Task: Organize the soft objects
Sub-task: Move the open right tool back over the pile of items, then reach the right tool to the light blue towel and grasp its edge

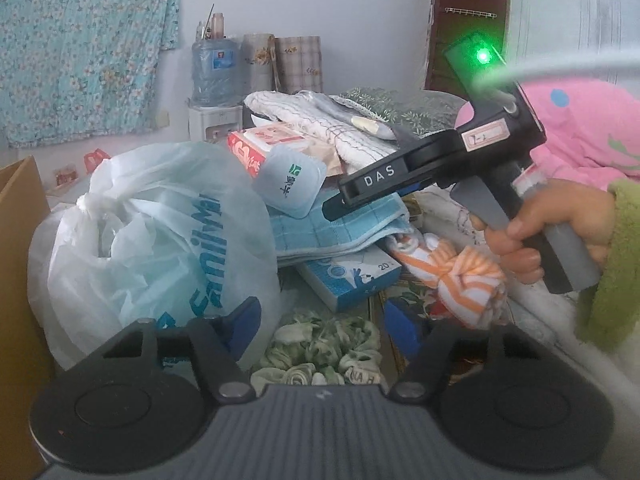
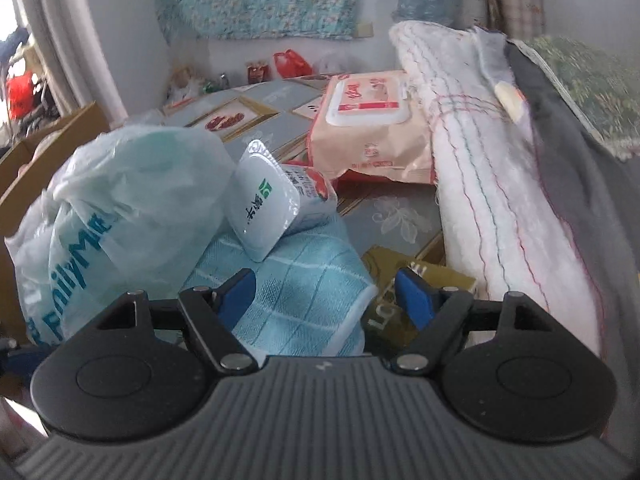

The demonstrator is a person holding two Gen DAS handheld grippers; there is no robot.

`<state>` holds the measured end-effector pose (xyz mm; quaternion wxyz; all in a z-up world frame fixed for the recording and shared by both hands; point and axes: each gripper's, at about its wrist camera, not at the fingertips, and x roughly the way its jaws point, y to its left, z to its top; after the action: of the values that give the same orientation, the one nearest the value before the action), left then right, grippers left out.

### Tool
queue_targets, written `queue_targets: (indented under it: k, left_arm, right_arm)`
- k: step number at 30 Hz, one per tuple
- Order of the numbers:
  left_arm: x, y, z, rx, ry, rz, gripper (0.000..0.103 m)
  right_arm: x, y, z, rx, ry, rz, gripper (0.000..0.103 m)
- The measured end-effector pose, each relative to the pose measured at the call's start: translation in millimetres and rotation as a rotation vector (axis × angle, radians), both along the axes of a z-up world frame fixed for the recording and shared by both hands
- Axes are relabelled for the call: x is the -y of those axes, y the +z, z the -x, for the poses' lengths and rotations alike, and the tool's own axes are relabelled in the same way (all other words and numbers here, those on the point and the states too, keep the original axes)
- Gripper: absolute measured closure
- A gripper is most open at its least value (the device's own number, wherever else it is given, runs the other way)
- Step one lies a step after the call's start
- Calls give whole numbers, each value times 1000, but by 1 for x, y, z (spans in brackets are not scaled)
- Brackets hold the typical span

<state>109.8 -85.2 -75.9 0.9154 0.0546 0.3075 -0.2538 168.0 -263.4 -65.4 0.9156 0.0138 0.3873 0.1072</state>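
My left gripper [image 1: 324, 326] stands open low over a crumpled green-and-white cloth [image 1: 320, 356], one blue finger on each side of it; the left finger [image 1: 244, 320] is against a white plastic bag [image 1: 152, 232]. A folded blue checked towel [image 1: 340, 228] lies behind, with an orange-striped cloth [image 1: 452, 276] to its right. My right gripper [image 2: 326, 294] is open over the blue checked towel [image 2: 296, 292], whose near edge lies between the fingers. In the left wrist view a hand [image 1: 540, 232] holds the right gripper [image 1: 340, 200] above that towel.
A small white-lidded wipes pack [image 2: 268, 208] leans on the towel against the plastic bag [image 2: 120, 208]. A pink wipes pack [image 2: 368, 128], a white quilted cloth [image 2: 480, 180], a blue tissue box [image 1: 348, 280] and a cardboard box [image 1: 16, 240] crowd the table.
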Motion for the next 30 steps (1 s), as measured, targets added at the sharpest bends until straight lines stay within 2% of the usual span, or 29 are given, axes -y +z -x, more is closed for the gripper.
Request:
queue_targets:
  k: [2, 6, 8, 11, 16, 23, 25, 30]
  left_arm:
    - [0, -1, 0, 1, -2, -1, 40]
    - [1, -4, -3, -20, -8, 13, 48]
    - [0, -5, -3, -22, -1, 11, 52]
    - [-2, -4, 1, -9, 11, 1, 55]
    - [-9, 0, 8, 4, 25, -9, 55]
    - [-10, -8, 12, -7, 60, -43, 56]
    - [-11, -10, 13, -4, 69, -44, 57]
    - [-13, -15, 12, -7, 82, -39, 56]
  right_arm:
    - [-5, 0, 0, -9, 13, 30, 46]
    - [-12, -2, 3, -3, 13, 57, 61]
    - [-12, -2, 5, 4, 1, 56, 76]
    - [-9, 2, 11, 23, -15, 31, 87]
    - [-7, 20, 24, 82, -29, 13, 91]
    - [-4, 61, 49, 177, -36, -25, 93]
    - [-3, 75, 58, 209, -31, -30, 98]
    - [-5, 106, 84, 280, -12, -37, 99]
